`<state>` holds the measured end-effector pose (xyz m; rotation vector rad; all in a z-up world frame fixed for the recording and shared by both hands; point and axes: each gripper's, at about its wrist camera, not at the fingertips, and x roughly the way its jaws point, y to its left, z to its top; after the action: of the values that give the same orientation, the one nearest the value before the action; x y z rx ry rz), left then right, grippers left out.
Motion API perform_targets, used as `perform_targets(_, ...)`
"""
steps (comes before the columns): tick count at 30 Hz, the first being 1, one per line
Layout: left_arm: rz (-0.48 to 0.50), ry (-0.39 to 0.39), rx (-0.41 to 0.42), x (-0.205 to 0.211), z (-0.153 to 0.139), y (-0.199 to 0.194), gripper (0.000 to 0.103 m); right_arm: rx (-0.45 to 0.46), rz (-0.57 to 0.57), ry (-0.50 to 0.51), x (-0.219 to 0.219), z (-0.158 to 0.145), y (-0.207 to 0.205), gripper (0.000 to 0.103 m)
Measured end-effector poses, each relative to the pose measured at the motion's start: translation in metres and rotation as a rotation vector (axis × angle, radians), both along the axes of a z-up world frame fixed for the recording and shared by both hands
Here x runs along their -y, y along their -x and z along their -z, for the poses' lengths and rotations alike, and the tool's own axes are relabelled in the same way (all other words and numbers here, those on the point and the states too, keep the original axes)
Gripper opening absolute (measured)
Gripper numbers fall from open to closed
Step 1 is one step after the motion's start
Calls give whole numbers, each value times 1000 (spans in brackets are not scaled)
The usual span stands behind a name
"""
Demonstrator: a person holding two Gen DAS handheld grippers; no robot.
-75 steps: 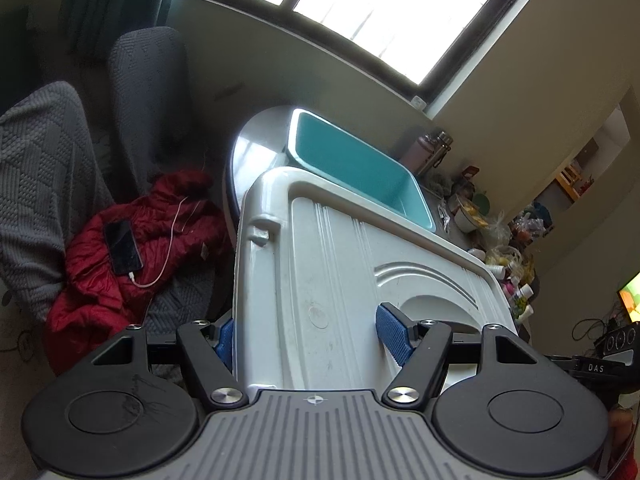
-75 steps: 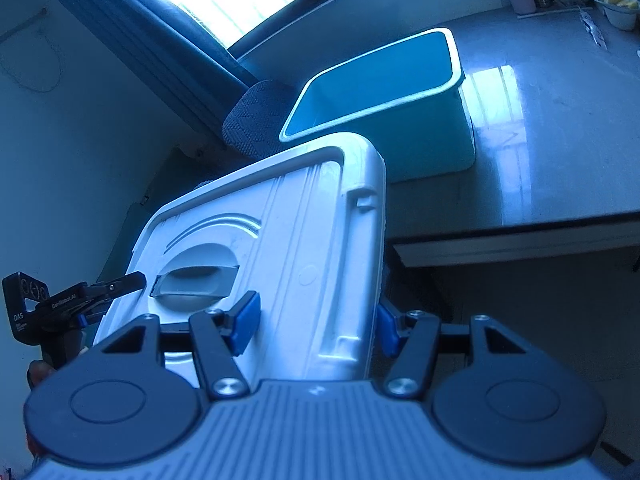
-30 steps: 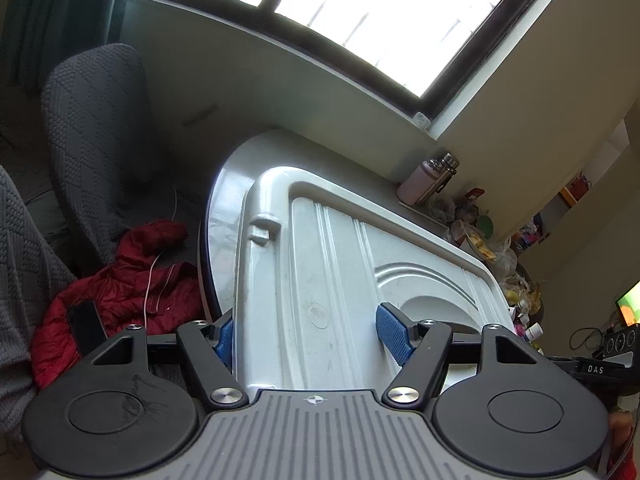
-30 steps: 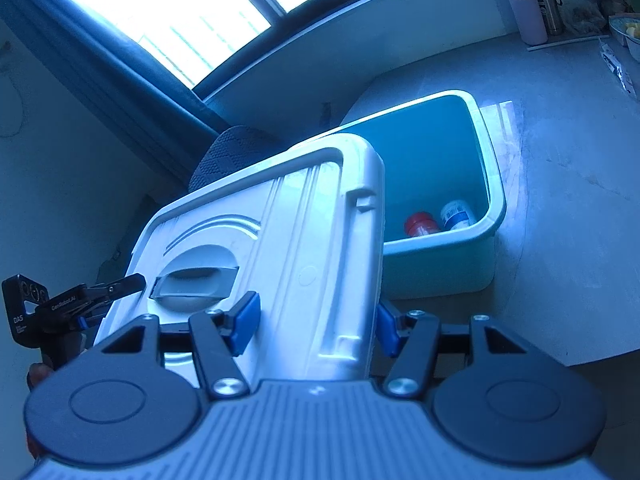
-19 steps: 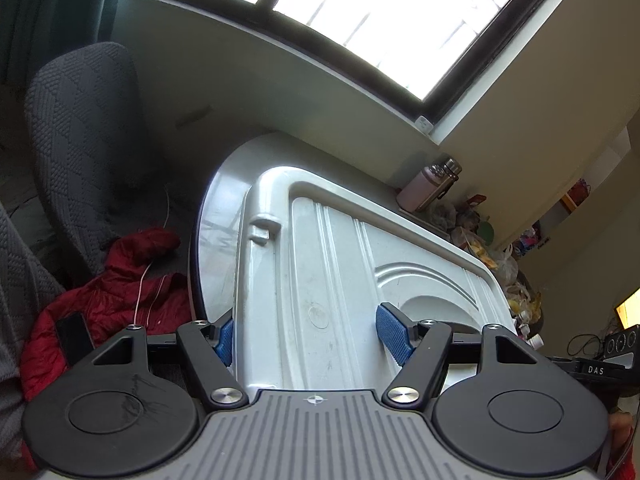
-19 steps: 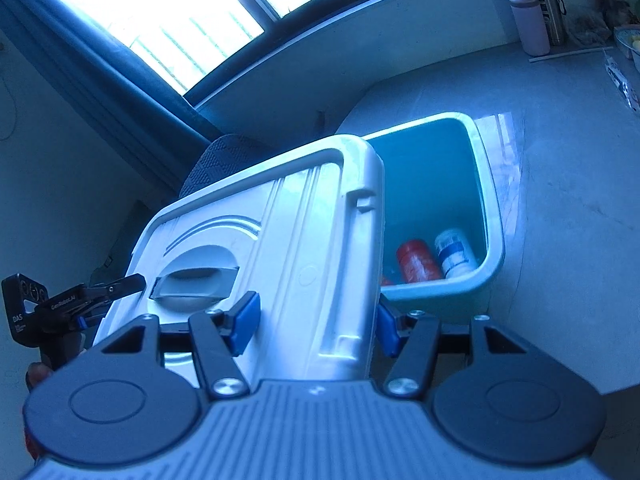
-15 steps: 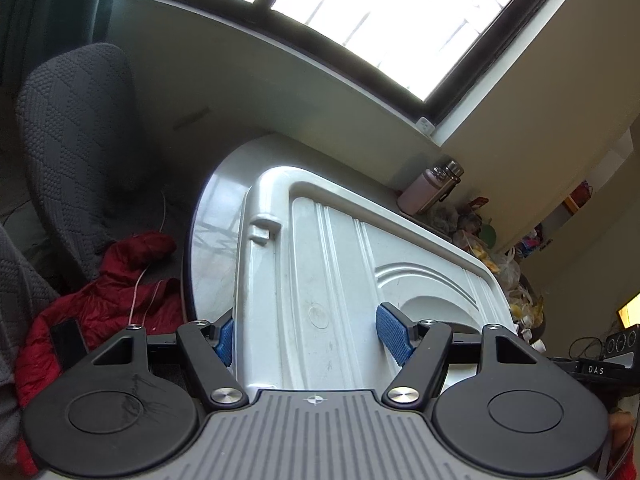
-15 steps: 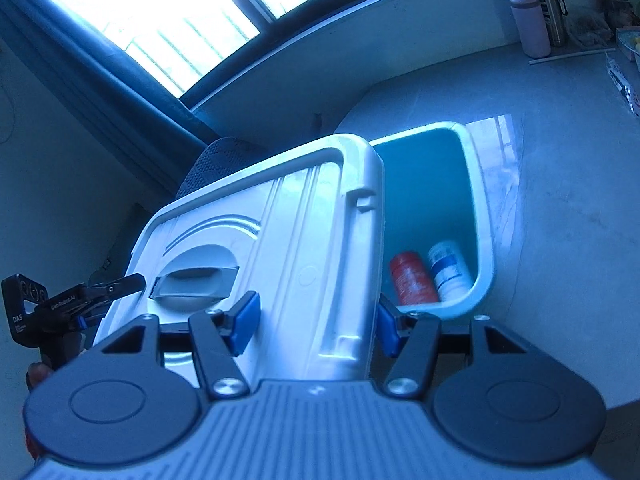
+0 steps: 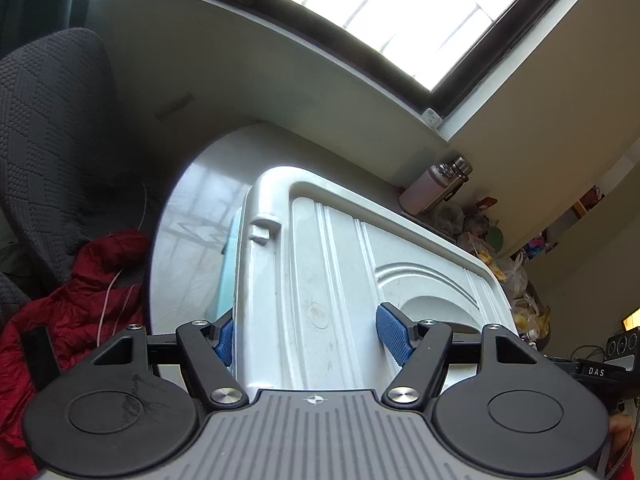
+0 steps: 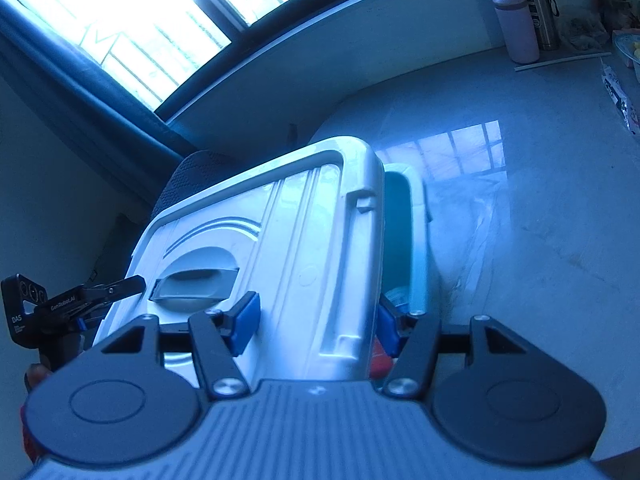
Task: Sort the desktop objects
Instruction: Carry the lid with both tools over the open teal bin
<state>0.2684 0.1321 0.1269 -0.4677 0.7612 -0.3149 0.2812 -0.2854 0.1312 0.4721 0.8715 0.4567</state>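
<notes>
While both grippers, left point(image 9: 308, 334) and right point(image 10: 316, 322), clamp it, the ribbed white plastic lid point(image 9: 320, 280) nearly covers the smooth teal bin point(image 10: 404, 236).

Lid position: your white lid point(image 10: 288, 248) has travelled from beside the table edge to over the teal bin point(image 10: 404, 232), now covering nearly all of its opening.
Bin opening: earlier you saw the whole teal interior; now only a narrow strip shows along the lid's right edge.
Bin contents: the red and blue-labelled containers, plain a moment ago, are almost hidden under the lid.
Left view: the bin's far end has vanished behind the lid; only a teal sliver point(image 9: 226, 276) remains at left.
Table point(image 10: 520, 220): more of its surface now lies beneath you.
</notes>
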Motion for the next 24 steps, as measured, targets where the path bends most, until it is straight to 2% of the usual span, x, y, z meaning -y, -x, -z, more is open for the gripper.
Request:
perform_targets(7,-3,-2,-7,13,8,-18,70,-11,1,-5,8,7,-18,60)
perform_targets(24,-8,8,-71,6,47,-50,70,-62,-4,4,0,32,-45,60)
